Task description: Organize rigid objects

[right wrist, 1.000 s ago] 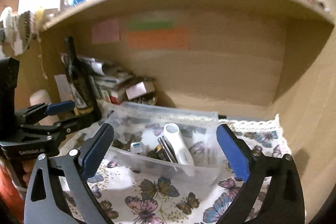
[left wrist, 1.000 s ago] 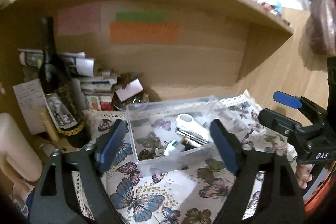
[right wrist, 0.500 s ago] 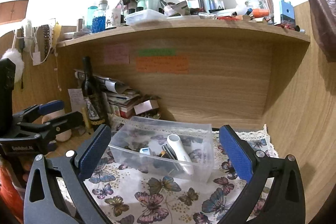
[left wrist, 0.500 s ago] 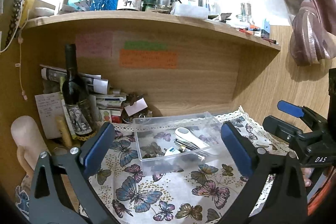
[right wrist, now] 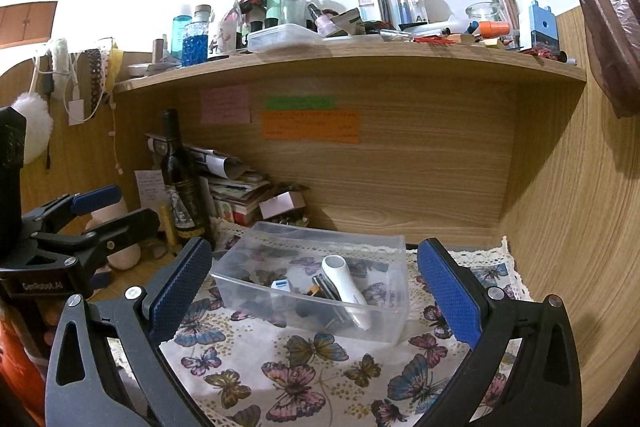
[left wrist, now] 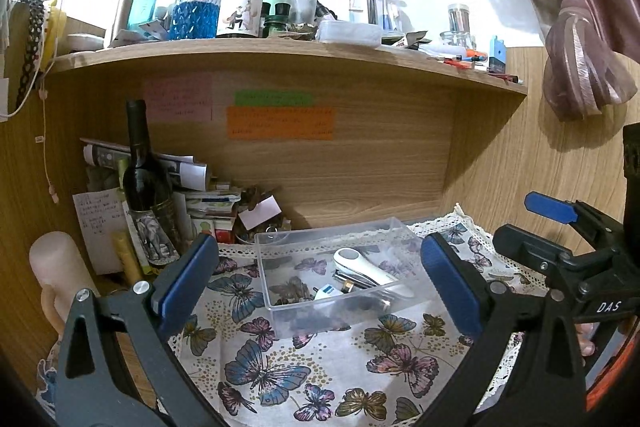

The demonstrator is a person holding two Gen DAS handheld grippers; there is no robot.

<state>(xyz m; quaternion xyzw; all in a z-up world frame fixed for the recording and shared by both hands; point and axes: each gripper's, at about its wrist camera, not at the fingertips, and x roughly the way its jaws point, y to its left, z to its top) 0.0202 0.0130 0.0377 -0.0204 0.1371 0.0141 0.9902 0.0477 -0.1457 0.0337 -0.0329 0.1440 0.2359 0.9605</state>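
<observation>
On the butterfly cloth (left wrist: 280,367), a clear box (left wrist: 280,247) holds a white gadget (left wrist: 368,273) and small items.
Left gripper (left wrist: 320,287) and right gripper (right wrist: 316,291) hover short of the box, jaws wide apart, empty.

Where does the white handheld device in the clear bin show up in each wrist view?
Left wrist: white device lies in the clear bin, just right of centre.
Right wrist: white device in the bin, centre, tip toward the camera.
Shared landmark: orange note on the back panel.
</observation>
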